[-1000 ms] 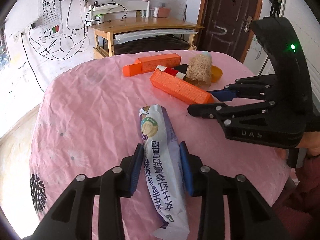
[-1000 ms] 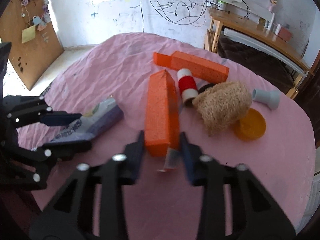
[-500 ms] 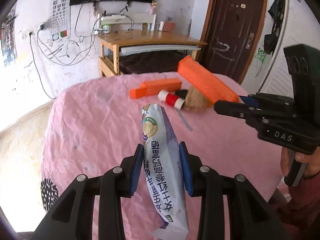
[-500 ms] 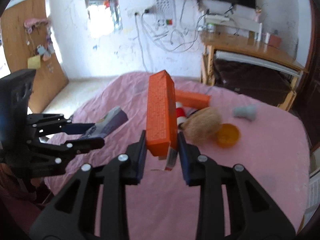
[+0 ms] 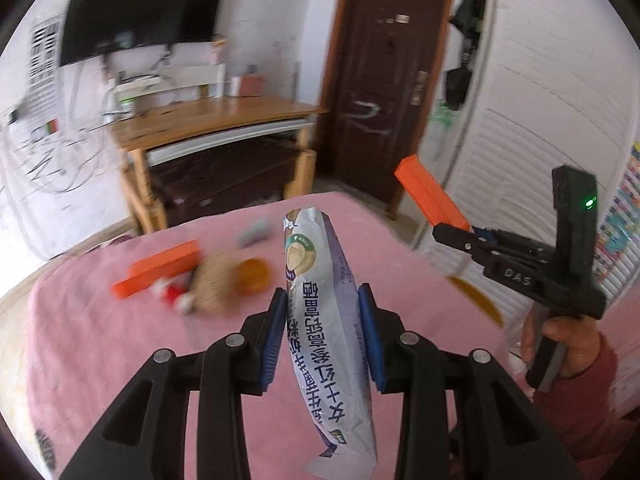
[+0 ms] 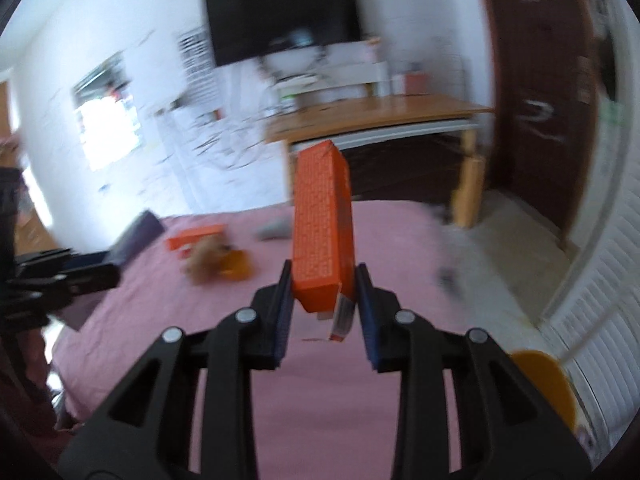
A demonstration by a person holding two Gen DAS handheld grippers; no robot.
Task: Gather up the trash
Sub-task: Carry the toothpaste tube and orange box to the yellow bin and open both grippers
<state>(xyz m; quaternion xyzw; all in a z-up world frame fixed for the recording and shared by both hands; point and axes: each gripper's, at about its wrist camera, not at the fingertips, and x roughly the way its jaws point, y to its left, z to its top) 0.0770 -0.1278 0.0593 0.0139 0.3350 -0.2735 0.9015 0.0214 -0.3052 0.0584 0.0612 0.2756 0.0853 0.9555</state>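
Note:
My left gripper [image 5: 322, 328] is shut on a white and purple snack wrapper [image 5: 326, 320] and holds it up over the pink table [image 5: 100, 340]. My right gripper [image 6: 322, 306] is shut on an orange carton [image 6: 322, 224] and holds it tilted upward above the table; both show at the right of the left wrist view, the gripper [image 5: 460, 236] and the carton [image 5: 430, 196]. The left gripper [image 6: 80, 272] shows at the left of the right wrist view.
On the table lie a second orange carton [image 5: 160, 266], a red and white tube [image 5: 174, 292], a straw-coloured loofah [image 5: 216, 280], an orange lid [image 5: 252, 276] and a grey cup [image 5: 254, 232]. An orange-rimmed container [image 6: 544, 380] is at the lower right. A wooden desk [image 5: 216, 120] stands behind.
Both grippers have lifted their loads off the table and swung toward the right. The orange carton rose from lying flat to tilted in the air. The views are blurred with motion.

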